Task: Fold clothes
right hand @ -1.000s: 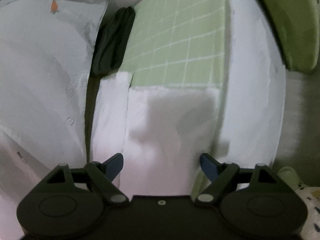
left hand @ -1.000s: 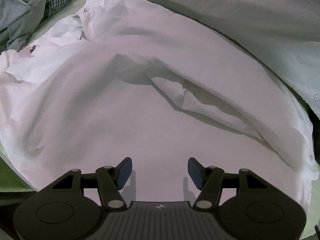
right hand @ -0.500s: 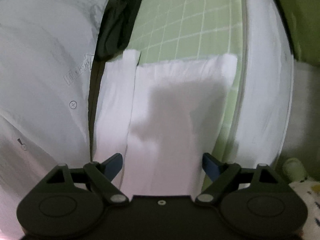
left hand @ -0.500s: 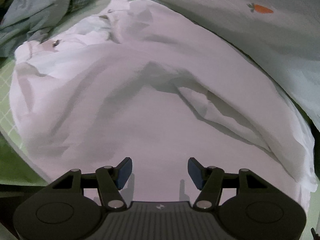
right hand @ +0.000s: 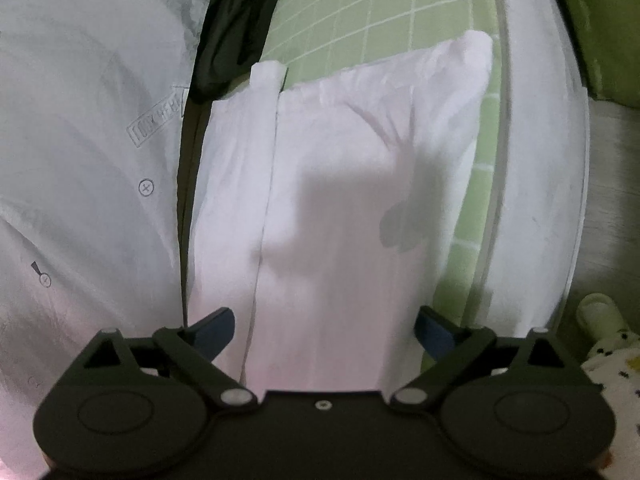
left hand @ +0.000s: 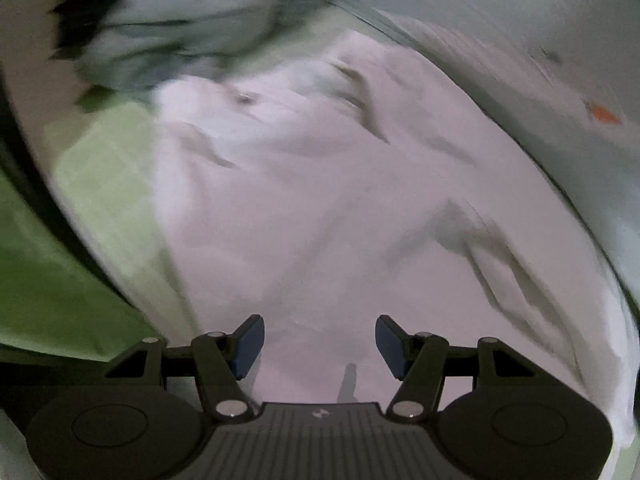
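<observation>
A white shirt (left hand: pixel 320 208) lies spread on the green checked bed sheet (left hand: pixel 100 184), its collar end at the far side, creased along its right edge; the left wrist view is blurred by motion. My left gripper (left hand: pixel 319 346) hovers open over the shirt's near part, nothing between its fingers. In the right wrist view the same white shirt (right hand: pixel 352 184) runs away from me as a long folded panel with a narrow strip along its left side. My right gripper (right hand: pixel 325 330) is open, its fingers straddling the panel's near end.
A pale printed quilt (right hand: pixel 80 128) with a carrot motif lies to the left, a dark garment (right hand: pixel 236 36) beside it. A heap of grey-blue clothes (left hand: pixel 168 28) sits at the far left. The bed's white edge (right hand: pixel 536 200) and a white spotted soft toy (right hand: pixel 612 356) are on the right.
The left gripper has swung left and back, bringing the sheet and clothes heap into view. The right gripper has pulled back, showing more of the shirt panel, whose far right corner now looks puckered.
</observation>
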`<state>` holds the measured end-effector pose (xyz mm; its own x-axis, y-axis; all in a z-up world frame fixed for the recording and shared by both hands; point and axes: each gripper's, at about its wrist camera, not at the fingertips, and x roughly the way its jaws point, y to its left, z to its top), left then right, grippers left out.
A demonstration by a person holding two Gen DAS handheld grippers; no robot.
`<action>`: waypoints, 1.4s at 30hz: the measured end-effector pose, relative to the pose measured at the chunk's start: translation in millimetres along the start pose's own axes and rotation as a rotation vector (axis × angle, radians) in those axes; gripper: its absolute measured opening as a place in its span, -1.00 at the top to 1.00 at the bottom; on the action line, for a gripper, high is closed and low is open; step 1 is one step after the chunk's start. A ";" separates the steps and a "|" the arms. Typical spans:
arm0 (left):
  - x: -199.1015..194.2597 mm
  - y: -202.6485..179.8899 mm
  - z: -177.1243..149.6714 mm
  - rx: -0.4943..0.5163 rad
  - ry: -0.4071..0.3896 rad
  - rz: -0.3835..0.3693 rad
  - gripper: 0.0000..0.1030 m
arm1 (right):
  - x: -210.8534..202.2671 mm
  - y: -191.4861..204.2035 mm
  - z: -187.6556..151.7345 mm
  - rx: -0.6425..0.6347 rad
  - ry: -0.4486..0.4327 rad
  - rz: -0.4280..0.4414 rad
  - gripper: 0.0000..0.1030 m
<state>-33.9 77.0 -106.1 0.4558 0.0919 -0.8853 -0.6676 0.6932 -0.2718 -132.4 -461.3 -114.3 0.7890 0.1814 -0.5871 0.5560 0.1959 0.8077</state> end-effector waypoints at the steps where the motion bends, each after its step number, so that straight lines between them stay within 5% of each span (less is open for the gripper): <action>1: -1.0 9.4 5.8 -0.028 -0.009 0.002 -0.22 | -1.0 -0.5 -3.7 0.005 -0.007 0.002 -0.90; 7: 5.0 45.9 37.6 -0.082 -0.054 0.063 -0.22 | 2.6 -2.6 -24.5 0.053 -0.040 0.024 -0.91; 16: 42.1 84.5 73.2 -0.151 -0.018 0.000 -0.22 | -0.7 -17.6 -52.8 0.193 -0.139 0.094 -0.91; 21: 53.5 85.7 83.4 -0.149 0.002 -0.050 -0.10 | -5.0 -18.9 -60.9 0.209 -0.179 0.072 -0.48; 22: 55.1 84.9 84.0 -0.141 0.005 -0.060 0.04 | -5.7 -16.9 -61.4 0.193 -0.192 0.047 -0.17; 23: 55.9 83.8 84.2 -0.128 0.002 -0.066 0.40 | -6.7 -13.4 -61.5 0.165 -0.208 0.012 0.21; 24: 56.4 82.6 84.4 -0.111 -0.001 -0.068 0.64 | -7.7 -9.8 -61.5 0.136 -0.225 -0.024 0.26; 28: 56.3 81.6 85.3 -0.081 -0.009 -0.084 0.70 | -4.5 1.5 -54.5 0.055 -0.256 -0.045 0.36; 34: 61.3 87.9 83.5 -0.178 0.006 -0.116 0.39 | 4.6 9.0 -22.8 0.051 -0.307 -0.098 0.02; 36: 60.8 85.2 80.9 -0.172 -0.011 -0.108 0.55 | 8.5 11.7 -12.0 0.033 -0.276 -0.103 0.13; 38: 59.5 84.6 77.7 -0.179 -0.021 -0.110 0.79 | 10.4 13.3 -2.3 0.048 -0.262 -0.110 0.86; 42: 35.4 83.7 69.6 -0.244 -0.092 -0.136 0.92 | -1.5 20.3 6.6 0.066 -0.276 -0.100 0.98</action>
<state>-32.7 188.0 -133.9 0.5947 0.0823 -0.7998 -0.7135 0.5125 -0.4778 -120.6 -464.0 -96.7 0.7656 -0.1062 -0.6345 0.6433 0.1344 0.7537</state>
